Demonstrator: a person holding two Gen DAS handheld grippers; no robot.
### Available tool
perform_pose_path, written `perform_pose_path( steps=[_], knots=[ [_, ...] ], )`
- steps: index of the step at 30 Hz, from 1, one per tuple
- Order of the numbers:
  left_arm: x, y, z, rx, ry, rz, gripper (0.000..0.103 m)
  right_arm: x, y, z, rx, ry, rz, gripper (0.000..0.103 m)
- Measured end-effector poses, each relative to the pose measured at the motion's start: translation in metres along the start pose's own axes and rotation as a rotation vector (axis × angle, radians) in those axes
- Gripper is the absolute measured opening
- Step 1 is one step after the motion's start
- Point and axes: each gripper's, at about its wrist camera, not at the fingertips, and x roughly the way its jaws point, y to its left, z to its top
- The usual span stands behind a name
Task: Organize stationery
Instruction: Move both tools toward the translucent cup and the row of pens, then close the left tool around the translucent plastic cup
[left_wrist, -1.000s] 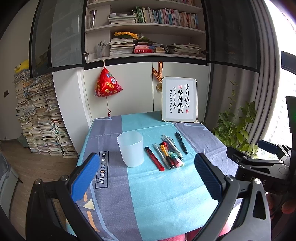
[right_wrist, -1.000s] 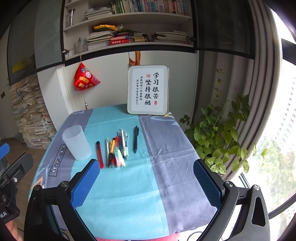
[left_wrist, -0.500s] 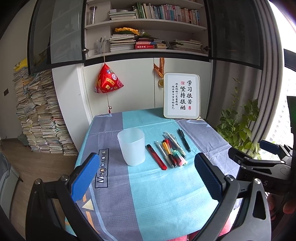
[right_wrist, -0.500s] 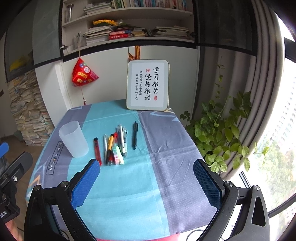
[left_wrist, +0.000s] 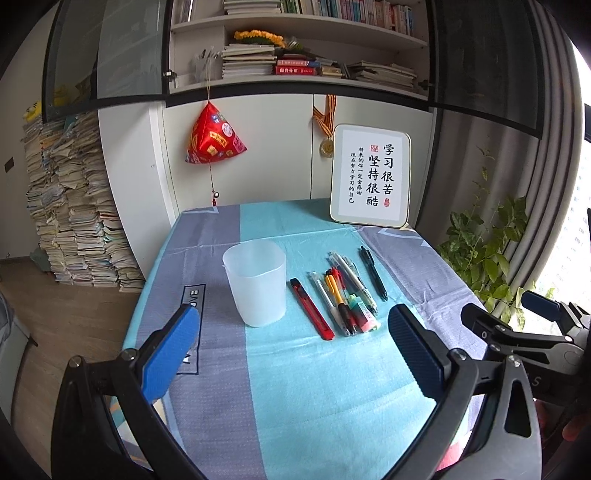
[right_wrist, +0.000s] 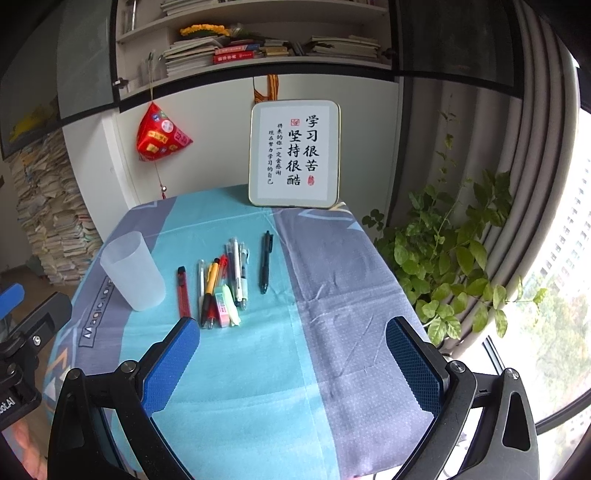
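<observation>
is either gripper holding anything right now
Nothing is held. The left gripper and the right gripper are both open above the table, clear of the pens.

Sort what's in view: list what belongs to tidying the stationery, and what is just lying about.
For the job: translucent cup, red utility knife, bunch of pens, black pen, eraser.

Just there: framed calligraphy sign, red hanging ornament, potted plant.

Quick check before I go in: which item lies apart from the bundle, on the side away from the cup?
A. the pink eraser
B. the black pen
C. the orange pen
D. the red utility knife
B. The black pen lies alone with bare cloth between it and the bundle, on the far side from the cup; the red utility knife lies on the cup side.
</observation>
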Motion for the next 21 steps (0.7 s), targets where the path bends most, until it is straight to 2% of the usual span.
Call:
perform_pose_path(
  steps=[21],
  knots=[
    [0.114,0.009,0.013,-0.058,0.146,0.035,0.102,0.100,-0.013,0.021,0.032,0.116,-0.008,0.101]
  ],
)
